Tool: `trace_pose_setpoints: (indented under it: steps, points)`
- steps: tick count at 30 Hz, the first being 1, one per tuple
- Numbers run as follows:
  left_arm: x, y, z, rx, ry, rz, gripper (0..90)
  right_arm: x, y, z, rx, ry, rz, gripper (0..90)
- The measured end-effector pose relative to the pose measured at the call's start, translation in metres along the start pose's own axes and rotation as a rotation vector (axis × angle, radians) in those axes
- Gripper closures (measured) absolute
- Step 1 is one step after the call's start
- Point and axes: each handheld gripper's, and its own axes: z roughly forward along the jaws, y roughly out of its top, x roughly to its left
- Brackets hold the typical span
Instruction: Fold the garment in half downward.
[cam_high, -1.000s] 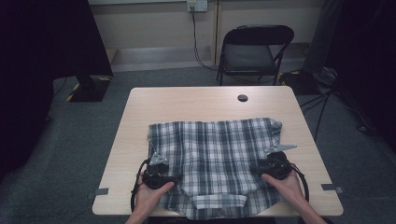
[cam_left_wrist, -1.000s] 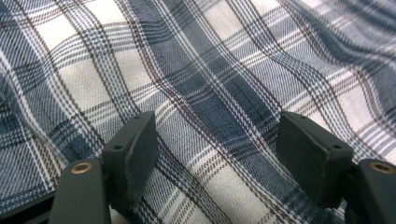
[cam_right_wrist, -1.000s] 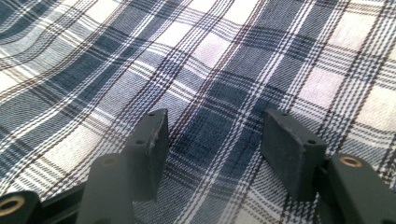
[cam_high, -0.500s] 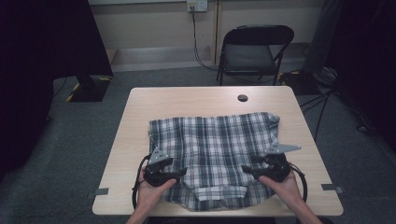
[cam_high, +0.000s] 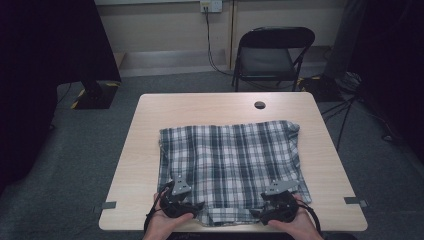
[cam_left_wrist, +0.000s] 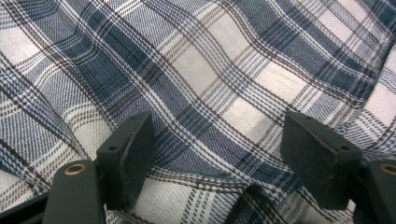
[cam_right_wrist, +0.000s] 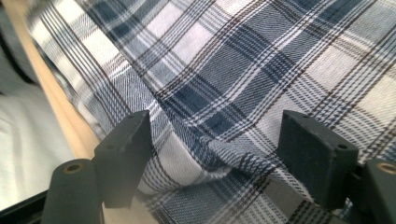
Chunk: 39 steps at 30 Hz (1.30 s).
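A blue and white plaid shirt (cam_high: 230, 160) lies folded flat on the light wooden table (cam_high: 225, 107), reaching to the near edge. My left gripper (cam_high: 196, 206) rests at the shirt's near left corner and my right gripper (cam_high: 257, 214) at its near right. In the left gripper view the left gripper (cam_left_wrist: 217, 154) stands open over the plaid cloth (cam_left_wrist: 210, 70), its pads clear of it. The right gripper (cam_right_wrist: 215, 154) is open too; its jaws have just been opening, and a raised fold of cloth (cam_right_wrist: 219, 163) lies between them untouched.
A black folding chair (cam_high: 272, 55) stands beyond the far edge. A dark round cable hole (cam_high: 259, 105) sits near the table's far right. Tape marks (cam_high: 106, 205) flank the near corners. The table's near edge (cam_right_wrist: 70, 121) runs beside the right jaw.
Both hands have slid inward and toward the near edge. The sleeve piece that stuck out at the shirt's right side is now tucked in.
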Motion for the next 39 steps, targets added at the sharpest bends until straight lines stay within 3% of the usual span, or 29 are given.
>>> trace_pose_setpoints:
  steps: [3,4,5,6,7,8,10,11,12,14,15,19,20,25,29,31,33,35,37,39]
  points:
    - [-0.003,0.003,-0.001,0.033,0.017,0.041,23.7,0.006,0.001,0.0,0.02,-0.036,-0.026,25.1]
    - [-0.003,0.003,-0.001,0.033,0.017,0.041,22.5,0.006,0.003,-0.001,0.032,-0.024,-0.016,24.2]
    - [-0.001,0.011,-0.007,-0.001,0.033,0.045,20.2,0.004,0.006,-0.004,0.029,-0.003,-0.004,23.1]
    - [-0.001,0.011,-0.007,-0.001,0.033,0.045,19.9,0.001,0.008,-0.008,0.005,0.017,0.012,24.9]
    - [0.005,0.021,-0.012,-0.043,0.032,0.028,20.0,-0.004,0.009,-0.014,-0.036,0.019,0.034,25.5]
    - [0.009,0.026,-0.012,-0.053,0.034,0.017,19.3,-0.01,0.01,-0.019,-0.077,0.005,0.058,26.2]
    - [0.014,0.03,-0.01,-0.055,0.025,-0.001,19.9,-0.017,0.011,-0.024,-0.102,-0.02,0.083,26.2]
    - [0.019,0.034,-0.006,-0.047,0.027,-0.026,19.9,-0.027,0.012,-0.028,-0.117,-0.05,0.109,26.3]
    - [0.026,0.036,0.001,-0.037,0.059,-0.069,20.8,-0.037,0.012,-0.03,-0.124,-0.075,0.135,26.7]
    - [0.034,0.035,0.014,0.01,0.084,-0.107,22.4,-0.06,0.01,-0.029,-0.112,-0.135,0.197,26.6]
    - [0.035,0.033,0.017,0.044,0.1,-0.101,23.1,-0.067,0.008,-0.027,-0.095,-0.157,0.209,26.6]
    - [0.034,0.019,0.01,0.031,0.11,-0.098,24.3,-0.081,0.001,-0.022,-0.033,-0.205,0.248,27.8]
    - [0.035,0.015,0.008,0.014,0.095,-0.104,24.4,-0.083,-0.001,-0.02,-0.015,-0.208,0.256,27.9]
    - [0.042,0.008,0.005,-0.036,0.04,-0.148,25.5,-0.082,-0.002,-0.016,-0.005,-0.232,0.239,27.5]
    - [0.043,0.012,0.011,-0.052,0.05,-0.167,25.6,-0.085,0.003,-0.01,0.004,-0.267,0.207,27.5]
    - [0.042,0.015,0.014,-0.056,0.067,-0.153,25.6,-0.093,0.005,-0.009,-0.004,-0.266,0.211,27.6]
    - [0.041,0.017,0.018,-0.058,0.086,-0.145,25.4,-0.099,0.006,-0.009,-0.02,-0.252,0.246,27.6]
    - [0.042,0.019,0.019,-0.065,0.075,-0.162,23.7,-0.101,0.005,-0.01,-0.026,-0.247,0.25,27.5]
    - [0.049,0.019,0.017,-0.079,0.033,-0.203,23.0,-0.101,0.004,-0.011,-0.031,-0.243,0.257,26.4]
    - [0.053,0.018,0.01,-0.106,0.035,-0.211,17.1,-0.103,0.004,-0.014,-0.044,-0.208,0.286,22.5]
